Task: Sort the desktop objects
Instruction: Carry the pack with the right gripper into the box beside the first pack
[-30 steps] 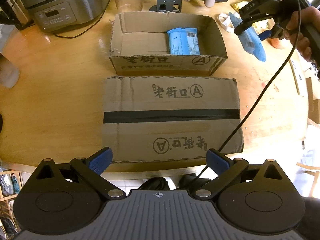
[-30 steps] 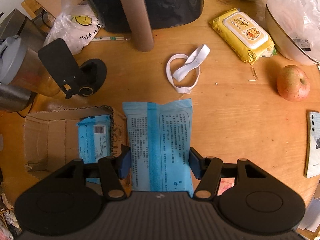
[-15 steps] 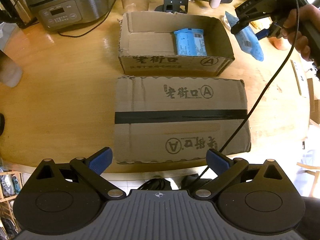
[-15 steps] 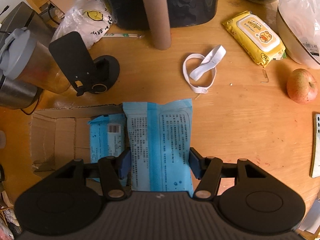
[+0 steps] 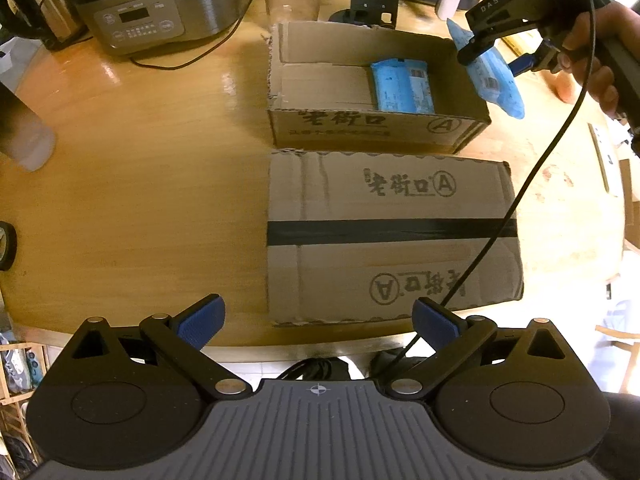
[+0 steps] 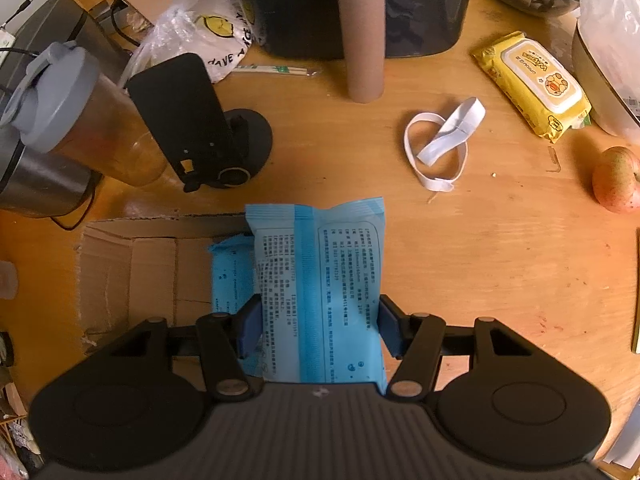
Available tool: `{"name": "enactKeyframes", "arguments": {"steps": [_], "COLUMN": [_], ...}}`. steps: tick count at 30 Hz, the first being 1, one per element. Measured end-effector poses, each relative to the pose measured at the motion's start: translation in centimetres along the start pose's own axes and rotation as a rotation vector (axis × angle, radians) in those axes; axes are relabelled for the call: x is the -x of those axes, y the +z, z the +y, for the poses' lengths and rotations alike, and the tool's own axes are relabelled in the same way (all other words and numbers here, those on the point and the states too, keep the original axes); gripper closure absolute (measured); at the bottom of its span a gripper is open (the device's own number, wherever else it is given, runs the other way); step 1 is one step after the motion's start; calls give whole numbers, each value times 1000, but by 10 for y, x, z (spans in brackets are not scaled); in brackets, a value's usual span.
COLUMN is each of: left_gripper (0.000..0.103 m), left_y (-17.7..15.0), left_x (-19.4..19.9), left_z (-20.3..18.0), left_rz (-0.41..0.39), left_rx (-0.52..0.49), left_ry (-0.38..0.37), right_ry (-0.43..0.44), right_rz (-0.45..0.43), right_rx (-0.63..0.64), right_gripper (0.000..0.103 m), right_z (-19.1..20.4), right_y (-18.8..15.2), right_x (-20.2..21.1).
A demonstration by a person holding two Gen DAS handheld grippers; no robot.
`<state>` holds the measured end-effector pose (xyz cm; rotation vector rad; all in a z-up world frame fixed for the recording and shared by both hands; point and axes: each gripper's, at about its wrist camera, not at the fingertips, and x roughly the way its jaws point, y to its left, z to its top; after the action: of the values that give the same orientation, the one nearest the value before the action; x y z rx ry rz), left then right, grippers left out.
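Nearest, the left gripper [image 5: 318, 316] hangs off the table's front edge, its blue-padded fingers spread wide with nothing between them. Just beyond it a closed brown cardboard box with a black tape stripe [image 5: 392, 236] lies flat on the round wooden table [image 5: 140, 184]. Behind that, almost touching it, stands an open brown cardboard box [image 5: 376, 128]; one light-blue wipes packet [image 5: 402, 86] lies inside, toward its right end.

Right gripper [image 6: 318, 326]: pads pressed against both long sides of a second light-blue plastic wipes packet with printed back text [image 6: 320, 280], pinching it. Held in the air over the open box's right rim, part above the packet already inside, part above bare table. In the left wrist view a hand [image 5: 592, 56] grips the tool's handle at upper right, a black cable [image 5: 532, 168] trailing down from it.

Farther on the table: white elastic band loop [image 6: 440, 140], black phone stand [image 6: 200, 136], yellow wipes pack [image 6: 532, 84], reddish apple [image 6: 616, 180], upright tan cardboard tube [image 6: 362, 36]. At the far left, a silver multicooker [image 5: 156, 4].
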<state>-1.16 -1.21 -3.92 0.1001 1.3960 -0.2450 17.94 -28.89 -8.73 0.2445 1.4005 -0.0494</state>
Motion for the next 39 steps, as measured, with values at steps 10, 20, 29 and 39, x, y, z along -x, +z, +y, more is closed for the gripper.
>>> {"name": "enactKeyframes", "arguments": {"steps": [10,20,29,39], "left_gripper": [0,0,0,0], "left_y": [-2,-2,-2,-4], "left_x": [0,-1,-1,-1], "left_z": [17,32,44,56], "left_rz": [3,8,12,18], "left_rx": [2,9,16,25], "left_ry": [-3,-7,-8,-5], "right_ry": [-6,-6,-7,-4], "right_rz": [-2,1,7,8], "right_rx": [-3,-10,-13,-14], "right_gripper": [45,45,45,45], "right_z": [23,45,67,92], "right_y": [-2,0,1,-3], "right_x": [-3,-7,-12,-17]}}
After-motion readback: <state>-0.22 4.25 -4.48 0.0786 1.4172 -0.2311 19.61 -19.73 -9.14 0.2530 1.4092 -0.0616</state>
